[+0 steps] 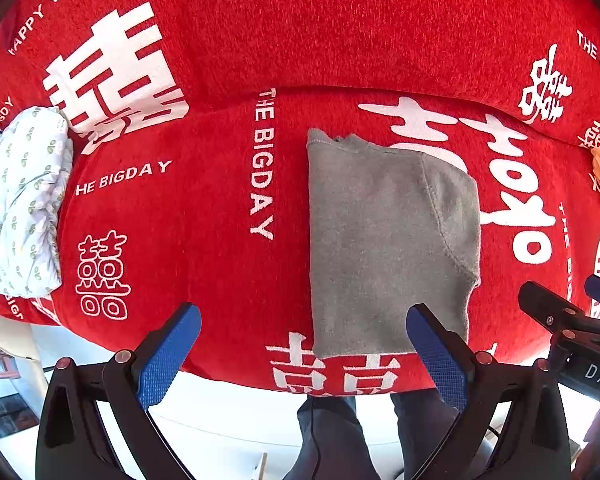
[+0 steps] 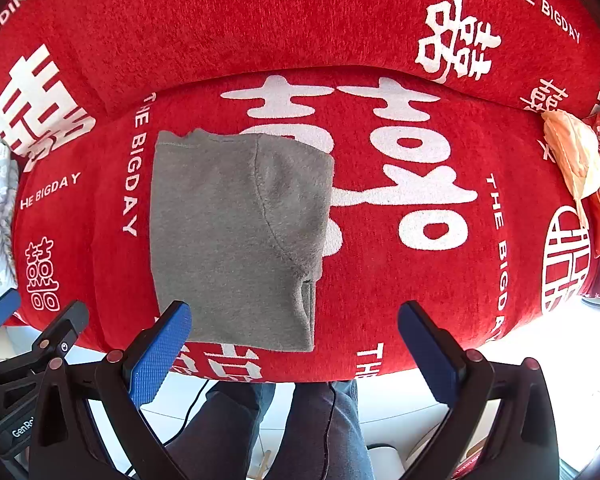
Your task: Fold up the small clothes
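Two hand-held tools hover with blue pads spread wide and nothing between them: the left tool (image 1: 303, 354) poised over the near hem of a grey knit garment (image 1: 384, 240), the right tool (image 2: 294, 350) just beside it, its left pad over the garment's near left corner. The small grey piece lies flat on a red wedding-print blanket (image 2: 380, 280) draped over what looks like a sofa seat, already doubled lengthwise with a curved seam running down its right half and the neck end farthest from the holder. By the look of it, the fold is partway done; the next move would call for pinching the near hem at both corners and carrying it up toward the far edge, keeping the layers aligned so the tucked right flap does not slip open. The holder's trousered legs (image 2: 268, 432) stand below the seat edge. Farther off, a white leaf-print bundle (image 1: 20, 204) sits at the left end and a peach cloth (image 2: 576, 156) at the right, both well apart from the work; nothing blocks the fold.
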Demonstrator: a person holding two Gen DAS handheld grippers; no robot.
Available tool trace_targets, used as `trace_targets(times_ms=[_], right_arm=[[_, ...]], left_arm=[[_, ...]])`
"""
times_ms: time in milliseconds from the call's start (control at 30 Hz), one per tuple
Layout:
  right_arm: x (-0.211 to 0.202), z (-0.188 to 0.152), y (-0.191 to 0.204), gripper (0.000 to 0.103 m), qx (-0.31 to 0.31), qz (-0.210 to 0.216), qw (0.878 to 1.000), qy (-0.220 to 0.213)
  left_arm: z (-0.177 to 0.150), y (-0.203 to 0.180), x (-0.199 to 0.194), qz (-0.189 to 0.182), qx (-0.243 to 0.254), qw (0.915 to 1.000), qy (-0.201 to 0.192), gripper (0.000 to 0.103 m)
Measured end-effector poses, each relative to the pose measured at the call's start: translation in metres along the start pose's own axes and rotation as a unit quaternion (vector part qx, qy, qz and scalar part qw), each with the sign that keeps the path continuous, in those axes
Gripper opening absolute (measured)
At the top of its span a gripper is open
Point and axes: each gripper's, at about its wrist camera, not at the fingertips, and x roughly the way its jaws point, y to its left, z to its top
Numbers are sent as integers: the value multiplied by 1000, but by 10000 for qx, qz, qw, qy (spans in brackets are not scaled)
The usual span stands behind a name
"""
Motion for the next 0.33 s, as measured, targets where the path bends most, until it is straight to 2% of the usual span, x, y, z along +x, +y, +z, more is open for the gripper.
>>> trace_targets(times_ms=[333], right_arm=[[6,1,-1,103,20,31,10000,52]], left_arm=[[1,-5,1,-3,65,10000,-20,103]])
